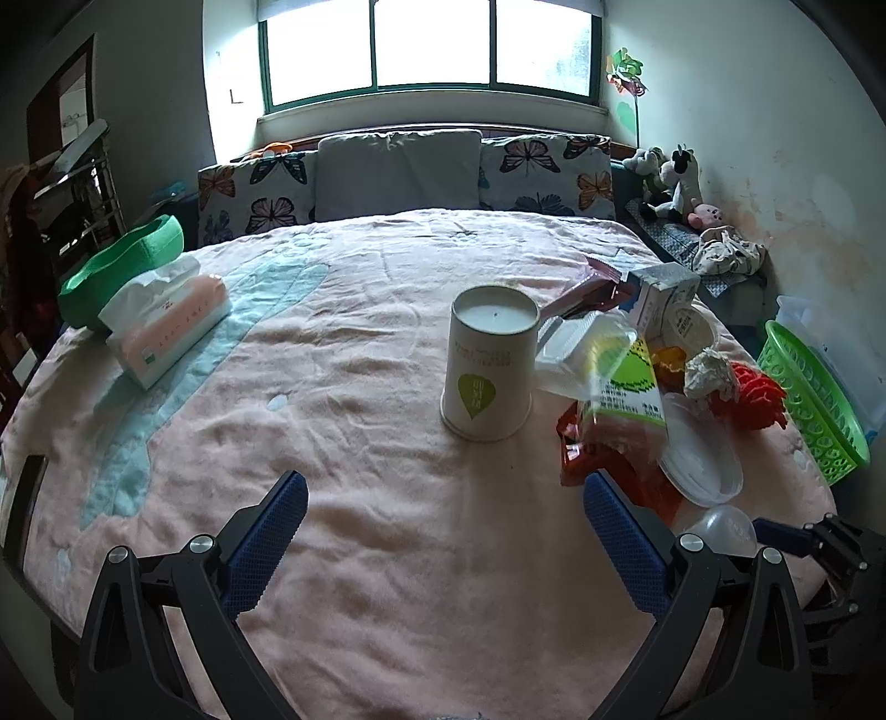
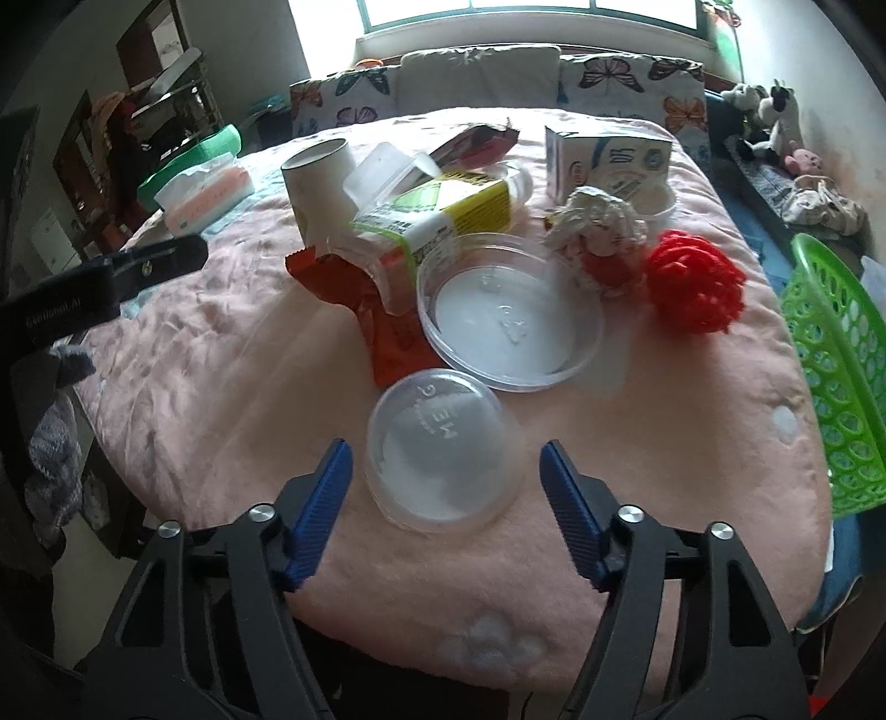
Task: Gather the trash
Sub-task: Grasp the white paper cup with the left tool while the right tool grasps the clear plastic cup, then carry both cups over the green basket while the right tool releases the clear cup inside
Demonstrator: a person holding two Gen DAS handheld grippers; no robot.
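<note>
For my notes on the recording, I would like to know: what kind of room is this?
Most likely a bedroom in a home. The trash lies on a bed with a pink blanket, butterfly-print pillows stand under the window, and stuffed toys sit in the corner.

The pink blanket (image 2: 637,443) is matt, napped cloth, creased all over. On it, at twelve o'clock from the right gripper (image 2: 446,465), lies a clear plastic cup (image 2: 443,454), smooth and glossy; beyond it is a clear plastic lid (image 2: 509,315) of the same finish. The white cup (image 1: 490,360) looks like matt paper. The orange wrapper (image 2: 387,338) is shiny film. At three o'clock, the green basket (image 2: 830,354) is glossy perforated plastic. Both grippers' pads (image 2: 326,498) are blue and finely ribbed.
</note>
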